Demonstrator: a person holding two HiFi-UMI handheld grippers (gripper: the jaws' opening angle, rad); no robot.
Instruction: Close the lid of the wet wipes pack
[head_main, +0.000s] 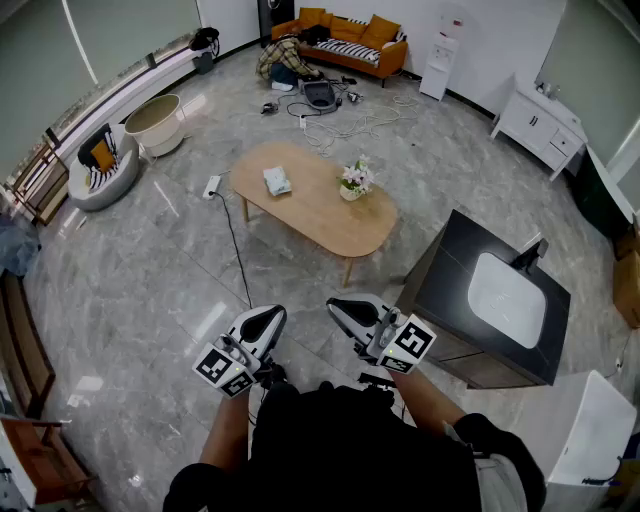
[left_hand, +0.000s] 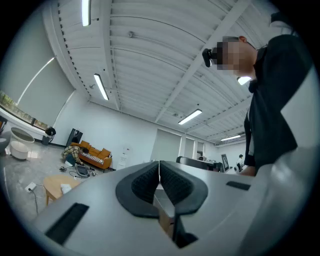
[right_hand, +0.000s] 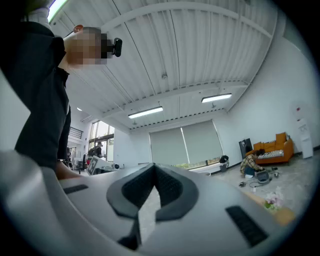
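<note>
The left tool (head_main: 258, 325) and right tool (head_main: 352, 312) have jaws together, empty. The wet wipes pack (head_main: 277, 181) lies well ahead of both on the desk (head_main: 320, 215); approach first, then press it closed with 1 tool

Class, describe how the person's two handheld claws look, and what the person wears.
Both the left claw and right claw have smooth white shells with black ribbed pads. The left cube and right cube bear black-and-white square markers. The person wears a black top.
</note>
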